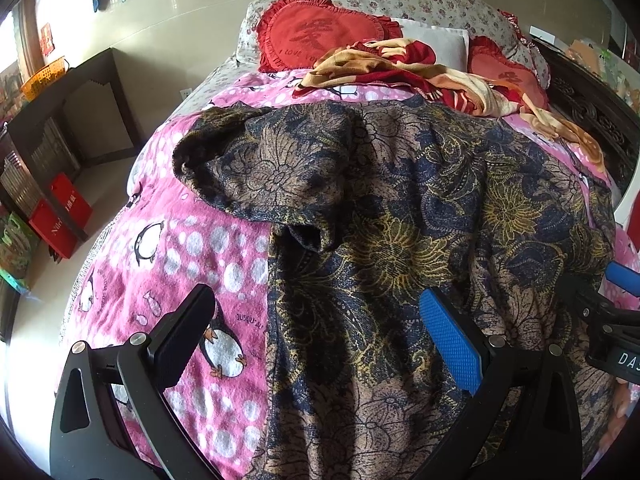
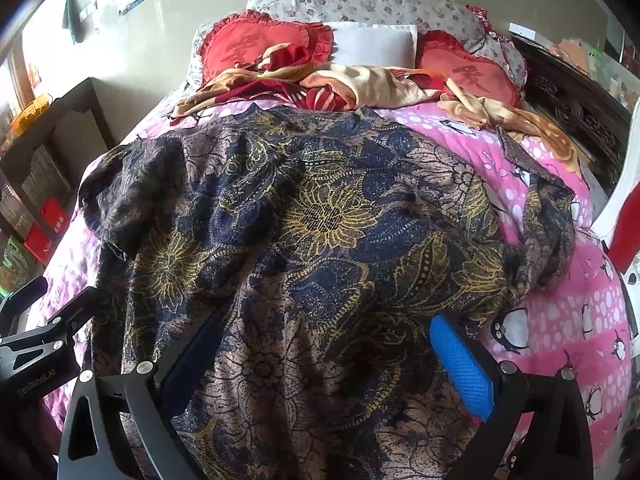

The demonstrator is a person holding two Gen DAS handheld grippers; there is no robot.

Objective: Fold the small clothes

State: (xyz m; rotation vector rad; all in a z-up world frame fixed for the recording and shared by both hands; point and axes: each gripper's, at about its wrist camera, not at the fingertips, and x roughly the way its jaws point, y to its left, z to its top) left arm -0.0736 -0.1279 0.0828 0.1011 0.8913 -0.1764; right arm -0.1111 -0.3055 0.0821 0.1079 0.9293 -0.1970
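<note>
Pink penguin blanket | floral garment spread | heart cushions behind | both grippers' fingers apart, empty

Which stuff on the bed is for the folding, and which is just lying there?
For the folding:
dark blue and brown flowered shirt
left gripper, open
right gripper, open

Just lying there:
pink penguin blanket
red heart-shaped frilly cushions
crumpled orange and red cloth
white pillow

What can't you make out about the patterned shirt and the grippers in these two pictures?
- Floral shirt: its near hem runs off the bottom edge in both views.
- Shirt's right sleeve: bunched, its cuff hidden in folds.
- Right gripper: in the left wrist view, cut off by the frame edge.
</note>
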